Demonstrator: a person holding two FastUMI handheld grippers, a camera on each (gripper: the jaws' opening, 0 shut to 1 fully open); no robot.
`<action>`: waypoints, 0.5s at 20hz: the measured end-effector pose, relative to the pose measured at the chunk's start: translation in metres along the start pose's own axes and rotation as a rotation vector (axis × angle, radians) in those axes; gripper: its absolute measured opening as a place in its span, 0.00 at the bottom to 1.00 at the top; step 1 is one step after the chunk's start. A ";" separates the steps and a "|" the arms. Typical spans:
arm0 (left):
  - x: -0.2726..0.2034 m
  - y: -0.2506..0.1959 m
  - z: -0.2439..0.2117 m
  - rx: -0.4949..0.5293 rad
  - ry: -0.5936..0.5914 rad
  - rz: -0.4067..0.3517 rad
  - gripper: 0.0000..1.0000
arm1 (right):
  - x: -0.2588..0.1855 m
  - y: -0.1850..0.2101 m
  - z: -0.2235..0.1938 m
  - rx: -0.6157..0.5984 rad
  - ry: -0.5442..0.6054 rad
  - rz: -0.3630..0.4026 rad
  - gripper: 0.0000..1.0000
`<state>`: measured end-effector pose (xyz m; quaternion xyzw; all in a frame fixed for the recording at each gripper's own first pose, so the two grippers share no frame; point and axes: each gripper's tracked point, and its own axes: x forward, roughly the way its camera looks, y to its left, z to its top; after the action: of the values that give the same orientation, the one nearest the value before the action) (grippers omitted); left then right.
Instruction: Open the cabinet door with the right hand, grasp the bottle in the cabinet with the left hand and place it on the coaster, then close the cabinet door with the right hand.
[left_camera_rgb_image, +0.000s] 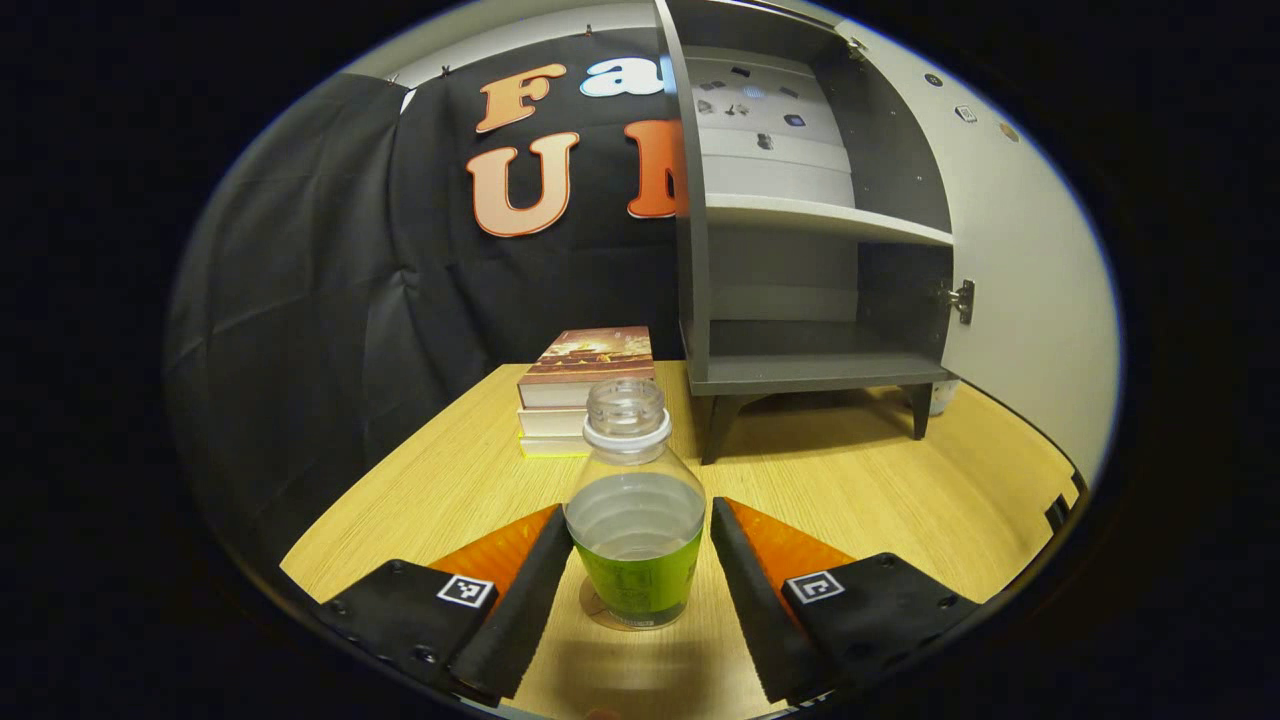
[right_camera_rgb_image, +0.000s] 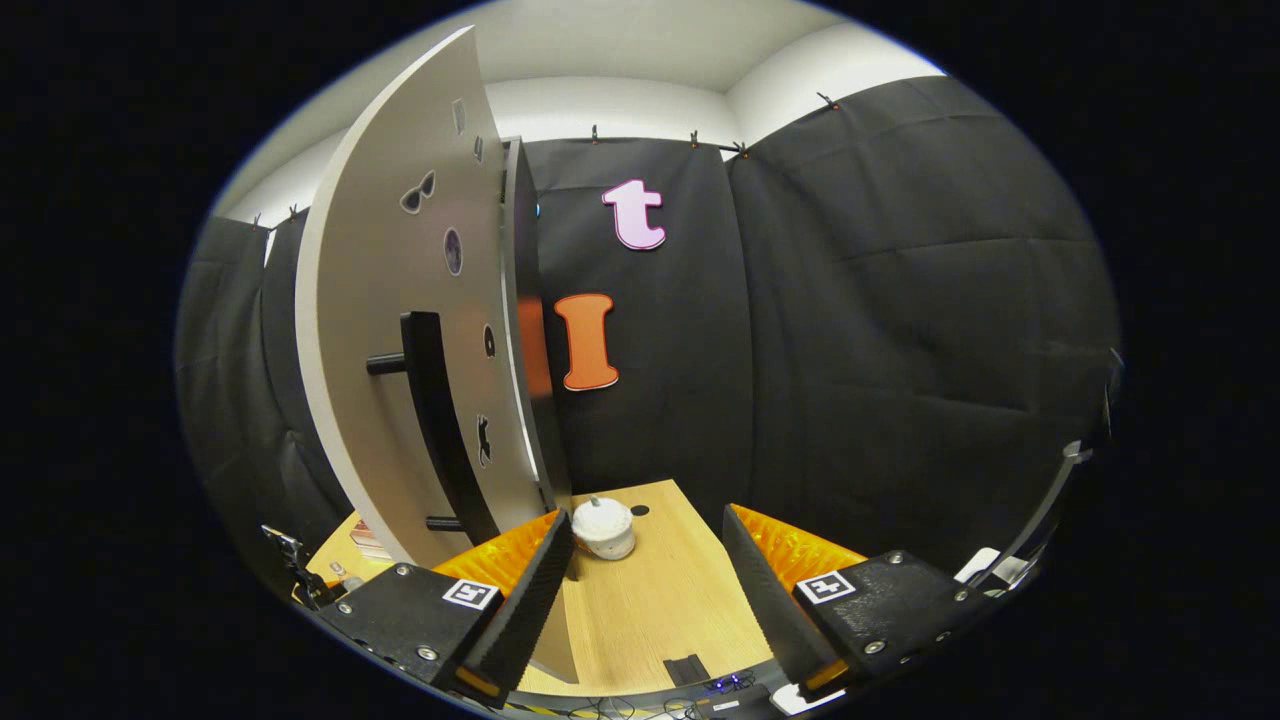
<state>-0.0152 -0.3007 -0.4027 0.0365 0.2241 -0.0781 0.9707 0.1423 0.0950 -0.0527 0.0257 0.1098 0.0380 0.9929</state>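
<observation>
Green-labelled bottle (left_camera_rgb_image: 634, 520) upright on coaster (left_camera_rgb_image: 598, 612), left hand-held gripper (left_camera_rgb_image: 640, 560) wide around it; right hand-held gripper (right_camera_rgb_image: 645, 570) wide beside door (right_camera_rgb_image: 400, 360) edge

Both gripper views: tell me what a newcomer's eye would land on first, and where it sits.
The clear bottle with a green label stands on the coaster on the wooden table, between the left gripper's open fingers. Behind it the grey cabinet is open, shelves bare. In the right gripper view, the pale cabinet door with its black handle stands close on the left.
</observation>
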 end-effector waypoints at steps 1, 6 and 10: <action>-0.005 0.000 0.003 0.000 -0.004 0.000 0.91 | 0.002 0.002 0.000 -0.002 -0.001 0.005 0.89; -0.031 0.002 0.032 -0.029 -0.037 -0.001 0.99 | 0.005 0.007 -0.003 -0.014 0.005 0.040 0.93; -0.053 0.008 0.070 -0.022 -0.085 0.006 0.99 | 0.008 0.017 -0.006 -0.018 0.002 0.079 0.89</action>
<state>-0.0306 -0.2929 -0.3169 0.0231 0.1836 -0.0740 0.9799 0.1478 0.1130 -0.0595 0.0211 0.1094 0.0783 0.9907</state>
